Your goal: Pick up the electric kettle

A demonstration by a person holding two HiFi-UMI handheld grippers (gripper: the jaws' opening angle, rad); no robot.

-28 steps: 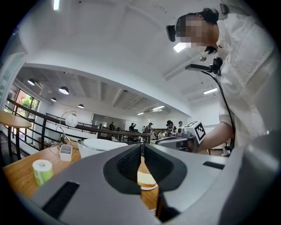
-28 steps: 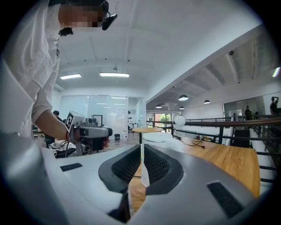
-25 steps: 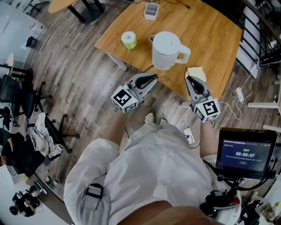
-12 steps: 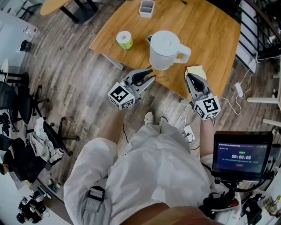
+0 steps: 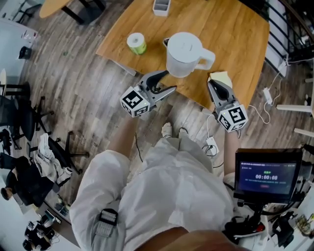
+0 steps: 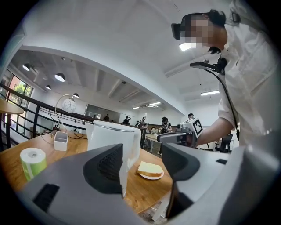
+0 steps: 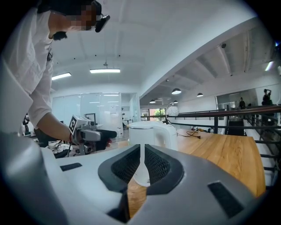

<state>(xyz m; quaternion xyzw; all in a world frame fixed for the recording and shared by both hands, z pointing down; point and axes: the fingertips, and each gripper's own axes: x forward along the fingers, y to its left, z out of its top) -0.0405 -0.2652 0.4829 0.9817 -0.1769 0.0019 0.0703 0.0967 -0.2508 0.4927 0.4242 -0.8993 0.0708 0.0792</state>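
Left tongs (image 5: 167, 81), jaws opening with nothing between them, point at the upright kettle (image 5: 184, 53) just ahead, near the counter (image 5: 235, 34) edge. Right tongs (image 5: 212, 86), closed and empty, lie nearer its handle (image 5: 208, 55), which juts toward them. No brand is legible.

**Wooden table: what it carries**

Wooden table (image 5: 235, 34) stands on plank floor (image 5: 88, 83). On top:
- white electric kettle (image 5: 184, 54), near the front edge
- bread slice (image 5: 220, 78) on small plate (image 6: 144, 176), right of the kettle
- green-sided roll (image 5: 136, 43), left of the kettle
- small white tub (image 5: 161, 7), far side
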